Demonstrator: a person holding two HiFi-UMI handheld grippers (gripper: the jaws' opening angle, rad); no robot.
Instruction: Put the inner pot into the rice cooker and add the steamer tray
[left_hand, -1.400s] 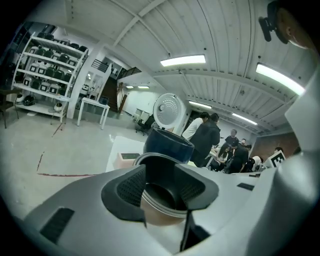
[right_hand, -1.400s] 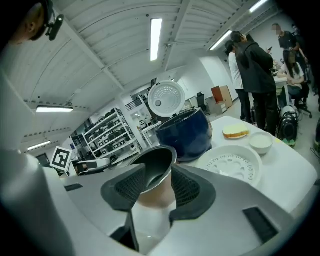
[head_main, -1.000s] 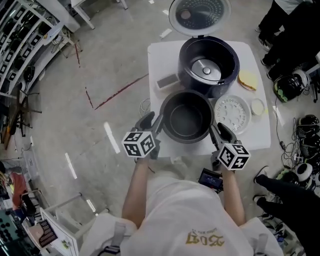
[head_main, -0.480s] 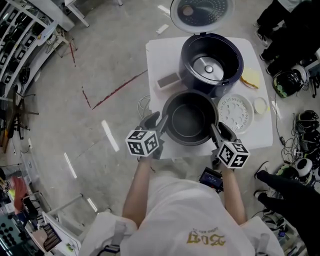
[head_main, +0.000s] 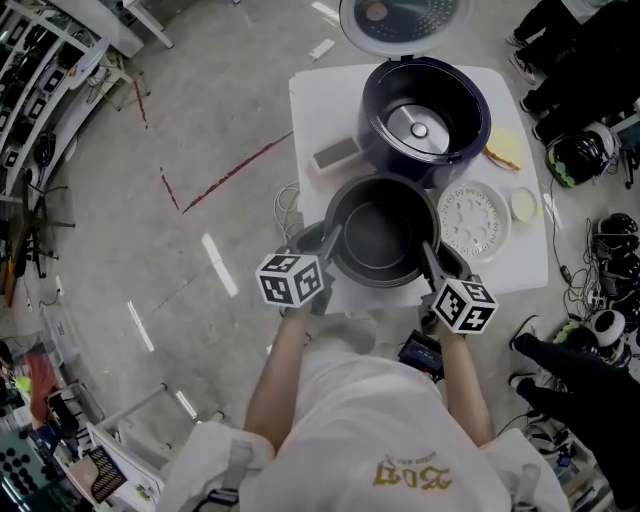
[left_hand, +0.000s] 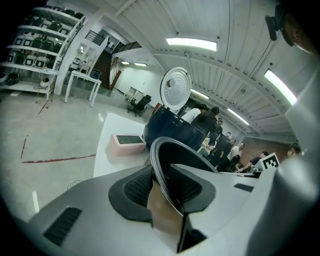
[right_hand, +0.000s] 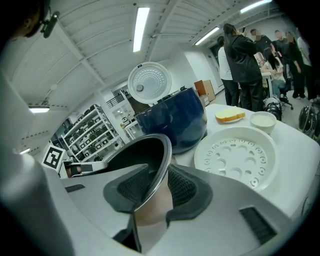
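Head view: locate dark, round metal inner pot (head_main: 378, 240) on white table (head_main: 318, 110), at 6 o'clock from open dark-blue rice cooker (head_main: 472, 125). Note white perforated round steamer tray (head_main: 473, 222) at 3 o'clock from pot. Note left gripper (head_main: 322, 244) on rim at 9 o'clock, right gripper (head_main: 436, 262) at 4 o'clock. Read jaws of both as just narrowed and now pinching thin pot wall, one pad inside, one outside. Treat pot as apparently resting on table, unlifted. Expect slip or tilt from shallow bite on smooth rim on lifting one side first. Expect a knock against cooker wall or adjacent tray from uneven lift or swing. Raise both sides level; clear cooker rim before lowering.
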